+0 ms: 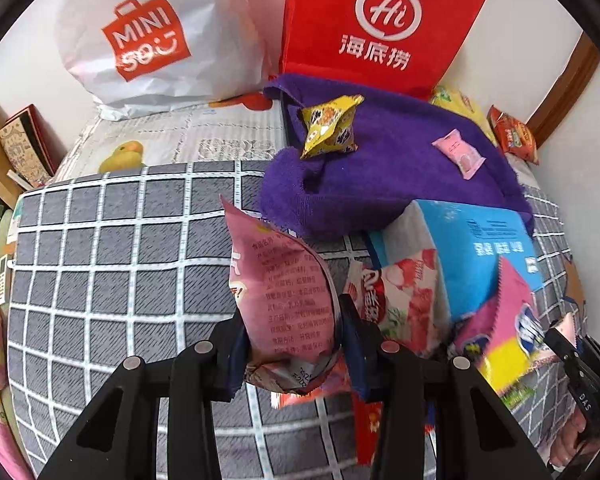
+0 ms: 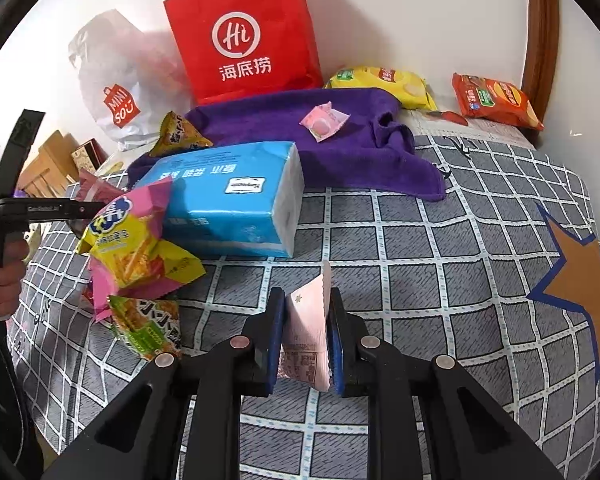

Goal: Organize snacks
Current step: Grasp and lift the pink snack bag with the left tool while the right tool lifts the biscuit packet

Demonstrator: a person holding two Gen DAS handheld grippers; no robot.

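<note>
My left gripper is shut on a dark pink snack bag, which stands upright between the pads above the grey checked bedcover. To its right, a strawberry-print packet and a pink and yellow bag lean on a blue tissue pack. My right gripper is shut on a small pale pink packet, held clear of the cover. To the left in the right wrist view lies a heap of snack bags, with a green packet in front of it.
A red paper bag and a white shopping bag stand against the wall. A purple towel carries a pink candy and a yellow snack. Yellow and orange chip bags lie at the far right. A hand is at the left edge.
</note>
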